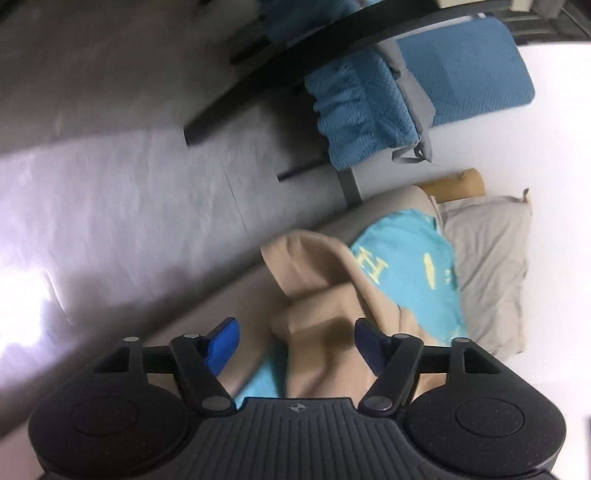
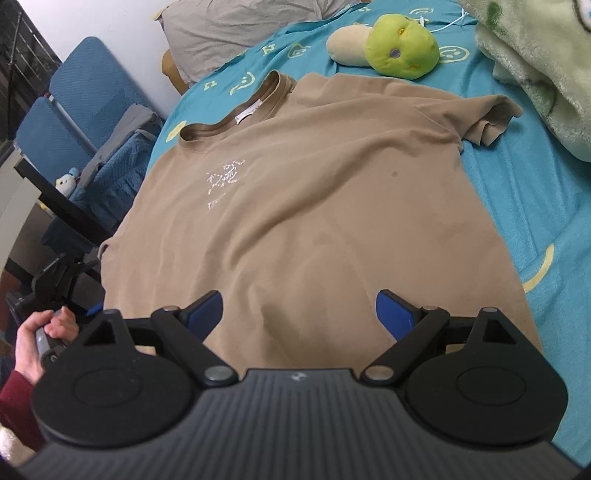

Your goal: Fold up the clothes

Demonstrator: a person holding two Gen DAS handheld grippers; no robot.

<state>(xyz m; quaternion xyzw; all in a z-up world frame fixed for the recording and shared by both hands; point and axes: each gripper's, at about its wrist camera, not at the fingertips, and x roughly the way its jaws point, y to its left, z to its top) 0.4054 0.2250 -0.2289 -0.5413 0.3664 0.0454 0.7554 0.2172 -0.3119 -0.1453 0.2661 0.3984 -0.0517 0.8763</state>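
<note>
Tan T-shirt (image 2: 295, 206) spread face up on a turquoise bedsheet (image 2: 524, 206), collar toward 11 o'clock, hem at 6 o'clock under the right gripper (image 2: 299, 314). Right jaws spread wide, poised over the hem, pads apart from the cloth, nothing pinched. Left gripper (image 1: 293, 341) likewise released, jaws apart with bunched tan sleeve cloth lying between and beneath them at the bed's edge; no pad pressing on fabric that can be made out, though blur hampers the reading.

Likely trouble:
- Left sleeve side draped over the mattress edge; could slide off toward the floor (image 1: 110, 184) once let go.
- Far sleeve (image 2: 491, 118) at 1 o'clock already crumpled under itself; folding over it would lock in a lump.
- Closing on the hem may catch only the top layer, or snag the sheet along with it.
- Uneven lift between the two hands would skew the fold line.

Surface: soft bed, printed sheet with pale yellow smiley marks, giving under pressure. Green plush toy (image 2: 402, 48) at 12 o'clock just beyond the shirt, grey pillow (image 2: 236, 33) at 11, fluffy pale green blanket (image 2: 546, 81) at 2. Beside the bed at 9 o'clock, blue quilted cushions (image 2: 88, 96) on a dark frame and a small plush. Grey glossy floor, white wall. Hand (image 2: 40, 332) in a dark red sleeve at 8 o'clock.
</note>
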